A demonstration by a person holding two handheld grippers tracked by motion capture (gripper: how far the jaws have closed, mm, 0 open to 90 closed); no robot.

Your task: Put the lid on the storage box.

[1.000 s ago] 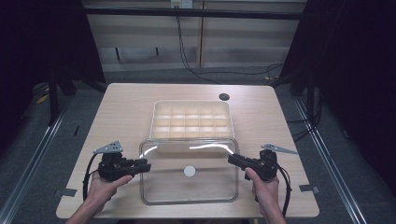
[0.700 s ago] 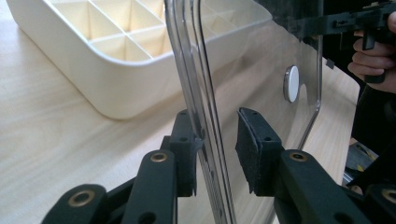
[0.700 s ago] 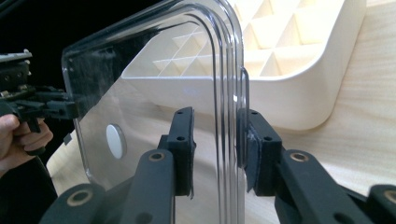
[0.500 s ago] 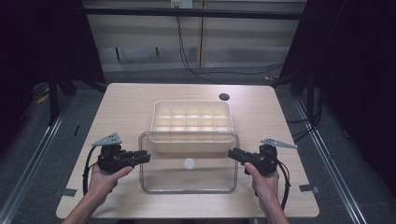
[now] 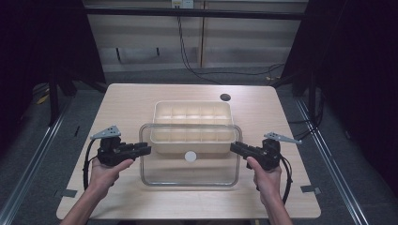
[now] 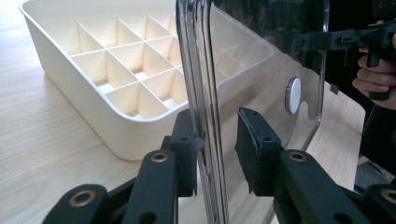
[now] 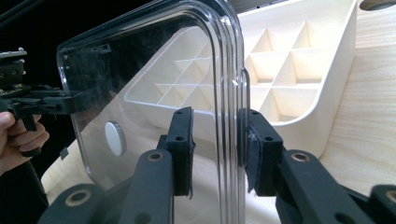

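1. While both hands hold level at the lower middle of the high view, the clear lid [image 5: 190,155] hangs between them, overlapping the near edge of the cream tray [image 5: 193,115].
2. Left gripper [image 5: 146,149] pinches the lid's left rim, pads on the plastic.
3. Right gripper [image 5: 233,147] pinches the right rim.
4. White knob [image 5: 190,156] sits at lid centre, above the table [image 5: 126,101].

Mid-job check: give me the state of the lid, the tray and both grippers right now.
Clear lid: lifted, held at both side edges, its far edge over the tray's near rim.
Divided tray: uncovered, compartments empty, flat on the table.
Left gripper: shut on the lid's edge.
Right gripper: shut on the opposite edge.
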